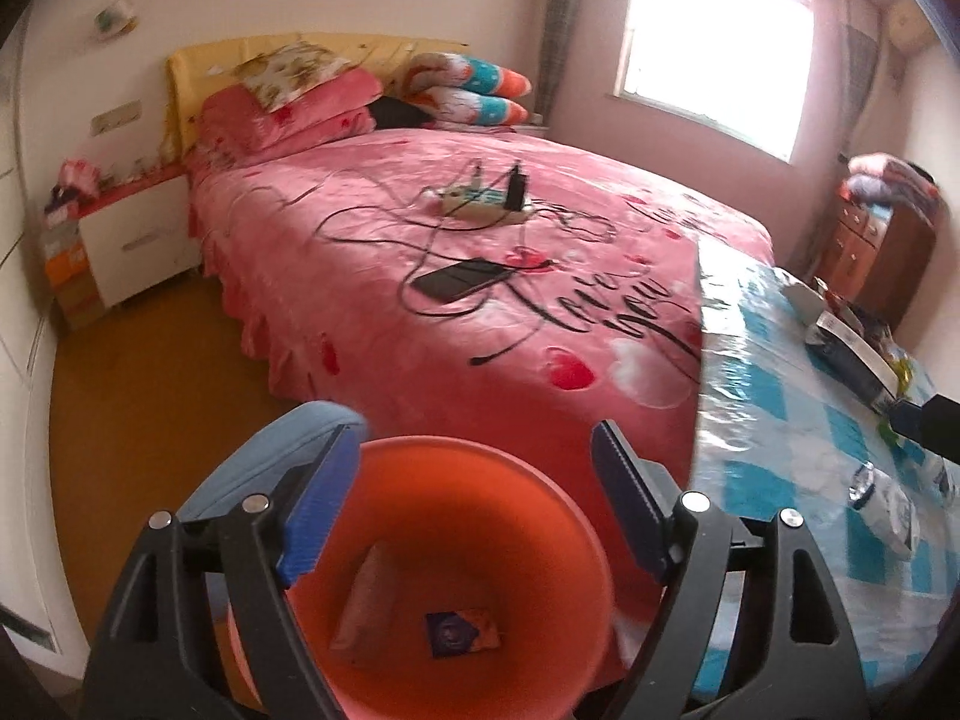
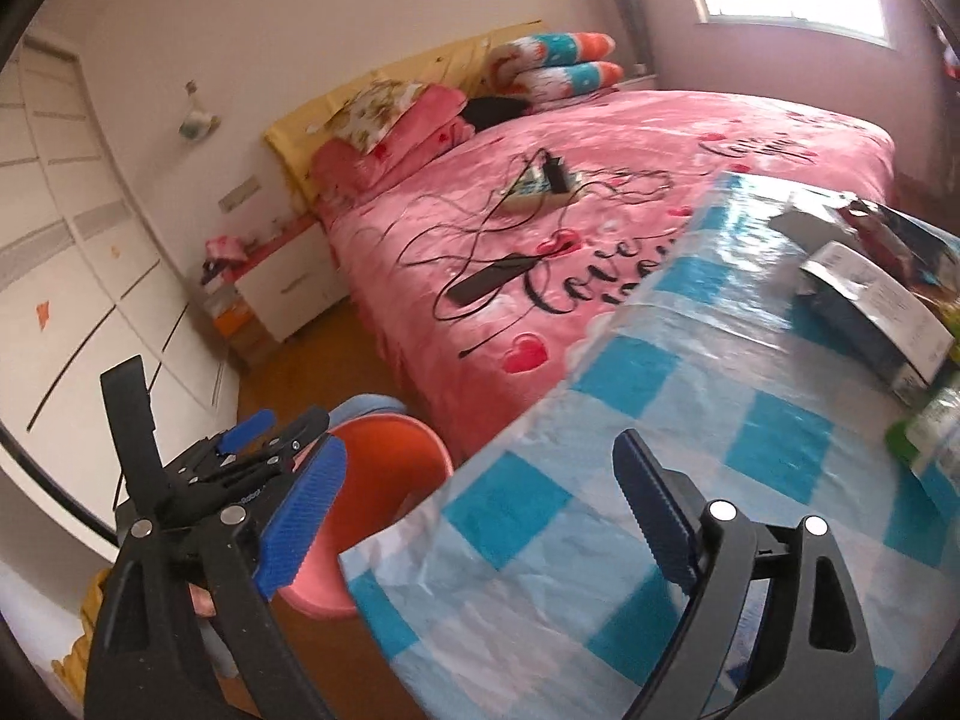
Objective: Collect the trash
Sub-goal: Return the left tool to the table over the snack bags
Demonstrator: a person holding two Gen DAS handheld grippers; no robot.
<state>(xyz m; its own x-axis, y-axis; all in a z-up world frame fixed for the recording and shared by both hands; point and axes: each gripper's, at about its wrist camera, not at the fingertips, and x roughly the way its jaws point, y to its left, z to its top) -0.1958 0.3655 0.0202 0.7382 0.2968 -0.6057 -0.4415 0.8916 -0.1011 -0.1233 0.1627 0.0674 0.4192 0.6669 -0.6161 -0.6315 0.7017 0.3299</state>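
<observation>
Orange bin (image 1: 480, 570) on the floor, right by the counter (image 2: 600, 480) edge, and there's already trash in it: a purple wrapper (image 1: 462, 633) and a pale packet (image 1: 366, 600) lying at the bottom. Left gripper (image 1: 474, 462) hangs over the bin mouth, jaws spread, nothing between them. Right gripper (image 2: 480, 480) sits above the counter corner, jaws apart too, empty. More to go, I'd say: a box (image 2: 870, 312), a bottle (image 2: 936, 420) and other clutter at the counter's far side. Bed (image 1: 420, 270) beyond carries a phone (image 1: 462, 279) and cables
</observation>
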